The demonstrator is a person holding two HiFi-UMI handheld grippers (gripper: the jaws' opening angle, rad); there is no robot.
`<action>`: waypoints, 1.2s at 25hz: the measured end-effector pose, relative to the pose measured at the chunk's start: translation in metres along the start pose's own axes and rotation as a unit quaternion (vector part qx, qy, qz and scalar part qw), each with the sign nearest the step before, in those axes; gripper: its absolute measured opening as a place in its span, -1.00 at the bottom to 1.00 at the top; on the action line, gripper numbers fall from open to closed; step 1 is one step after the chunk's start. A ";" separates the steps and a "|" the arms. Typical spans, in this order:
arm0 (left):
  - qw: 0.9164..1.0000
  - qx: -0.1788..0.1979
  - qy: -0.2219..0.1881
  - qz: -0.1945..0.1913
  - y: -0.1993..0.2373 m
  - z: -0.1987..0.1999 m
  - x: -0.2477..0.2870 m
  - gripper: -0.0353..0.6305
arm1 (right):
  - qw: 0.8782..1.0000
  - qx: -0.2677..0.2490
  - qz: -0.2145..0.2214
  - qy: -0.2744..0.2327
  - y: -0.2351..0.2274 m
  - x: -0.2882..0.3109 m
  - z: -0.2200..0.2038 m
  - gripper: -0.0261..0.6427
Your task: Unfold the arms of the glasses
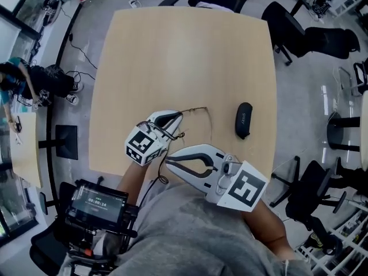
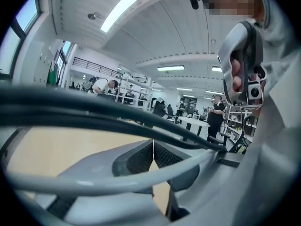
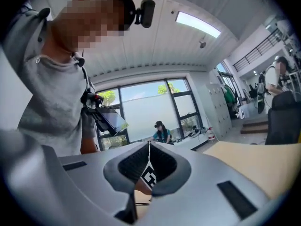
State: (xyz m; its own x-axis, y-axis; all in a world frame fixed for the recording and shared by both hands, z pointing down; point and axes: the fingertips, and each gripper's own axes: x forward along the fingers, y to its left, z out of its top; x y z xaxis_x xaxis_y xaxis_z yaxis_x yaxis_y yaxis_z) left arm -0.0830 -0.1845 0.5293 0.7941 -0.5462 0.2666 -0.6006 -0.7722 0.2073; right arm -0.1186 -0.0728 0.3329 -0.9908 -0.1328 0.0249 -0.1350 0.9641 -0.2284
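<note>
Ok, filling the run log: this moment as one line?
left gripper: shut, tip at glasses | right gripper: shut, empty | black case: on table, apart

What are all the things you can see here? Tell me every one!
table: one, light wood, middle of the room
glasses: one pair, thin dark wire, on the table at the left gripper's tips
case: one, black, on the table right of the glasses
office chairs: several, black, on the floor around the table
left gripper: one, grey, fingers shut, over the table
right gripper: one, grey, fingers shut, at the table's near edge
</note>
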 end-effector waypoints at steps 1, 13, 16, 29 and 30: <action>1.000 0.007 -0.011 0.003 -0.005 0.011 -0.002 -0.87 | 1.000 -0.004 0.004 0.002 0.006 -0.005 0.003 -0.89; 0.988 0.105 -0.111 0.031 -0.094 0.123 -0.041 -0.87 | 0.997 -0.068 -0.037 -0.022 0.053 -0.088 0.039 -0.89; 0.985 0.117 -0.123 0.041 -0.119 0.133 -0.050 -0.87 | 0.994 -0.089 -0.052 -0.027 0.062 -0.115 0.044 -0.89; 0.984 0.105 -0.098 0.105 -0.224 0.109 -0.078 -0.87 | 0.991 -0.092 -0.090 -0.043 0.098 -0.242 0.033 -0.89; 0.984 0.101 -0.096 0.110 -0.232 0.106 -0.080 -0.87 | 0.991 -0.087 -0.091 -0.040 0.099 -0.249 0.030 -0.89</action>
State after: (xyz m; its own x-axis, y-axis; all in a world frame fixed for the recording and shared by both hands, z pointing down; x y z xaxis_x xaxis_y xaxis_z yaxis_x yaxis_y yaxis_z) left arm 0.0027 0.0041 0.3602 0.6611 -0.7440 0.0965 -0.7450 -0.6662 -0.0324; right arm 0.1152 0.0489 0.2752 -0.9472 -0.3194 -0.0286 -0.3176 0.9466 -0.0552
